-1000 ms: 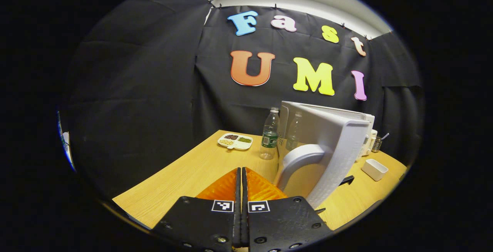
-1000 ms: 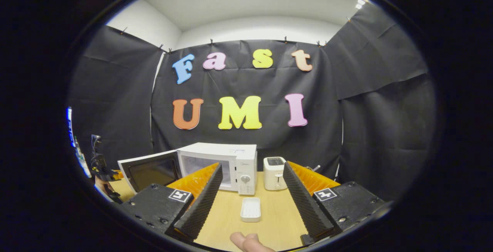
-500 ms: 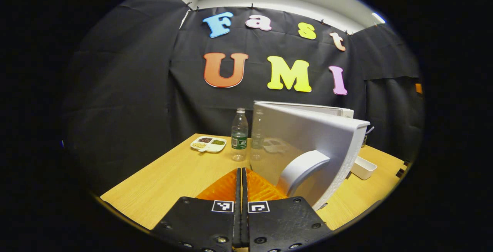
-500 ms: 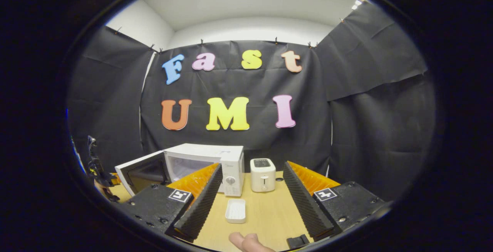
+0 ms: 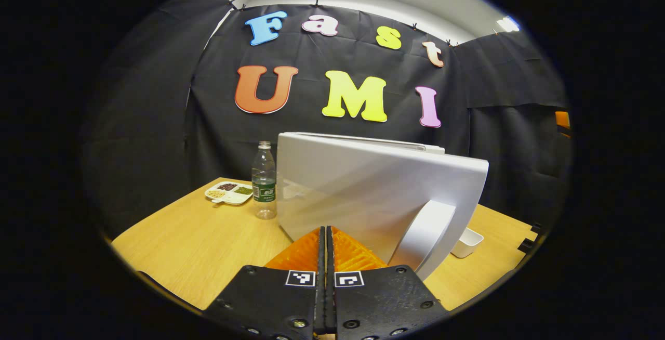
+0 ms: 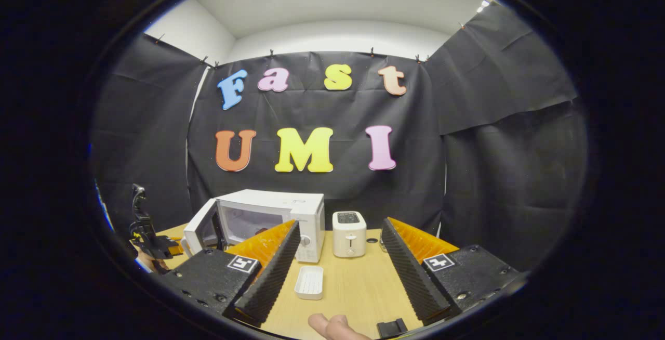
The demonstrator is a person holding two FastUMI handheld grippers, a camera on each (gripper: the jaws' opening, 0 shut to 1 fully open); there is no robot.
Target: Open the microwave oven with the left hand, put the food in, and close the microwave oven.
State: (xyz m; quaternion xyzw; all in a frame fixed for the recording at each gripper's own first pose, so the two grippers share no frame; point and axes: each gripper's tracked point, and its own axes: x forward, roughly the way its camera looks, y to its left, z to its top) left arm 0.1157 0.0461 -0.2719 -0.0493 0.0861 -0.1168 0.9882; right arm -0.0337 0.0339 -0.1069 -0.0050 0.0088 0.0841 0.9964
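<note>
Two hand-held grippers at work over a wooden counter [image 6: 358, 288]. Left hand-held gripper [image 5: 326, 236]: fingers pressed together, nothing between them, tips just beside the outer face of the microwave door [image 5: 374, 189], near its curved handle [image 5: 423, 238]. Door stands part open, swung out from the microwave oven [image 6: 270, 215], which sits toward the counter's back edge, left of a white toaster [image 6: 348, 233]; cavity visible in the right gripper view, too dim to say what is in it. Right hand-held gripper [image 6: 337, 249]: fingers spread wide, empty, aimed level over the counter's middle; a fingertip of the holding hand [image 6: 332, 325] shows at the near edge. Small white tray [image 6: 309, 282] lies on the counter just ahead of it, in front of the oven; looks empty. Divided food dish [image 5: 229, 193] sits at the counter's far left corner, beside a clear water bottle [image 5: 264, 181], well apart from both grippers. Handling judgement: door is stiff, hinged, light to swing, smooth-faced, so closed tips would slide on it; push flat near the handle edge for most leverage, or hook the handle. Food dish looks shallow, rigid, light, with loose fillings; take it by the rim and carry it level, or the contents will spill. Left arm's pose: low, pointing forward and slightly up at the door. Whether food is already inside, I cannot tell.
</note>
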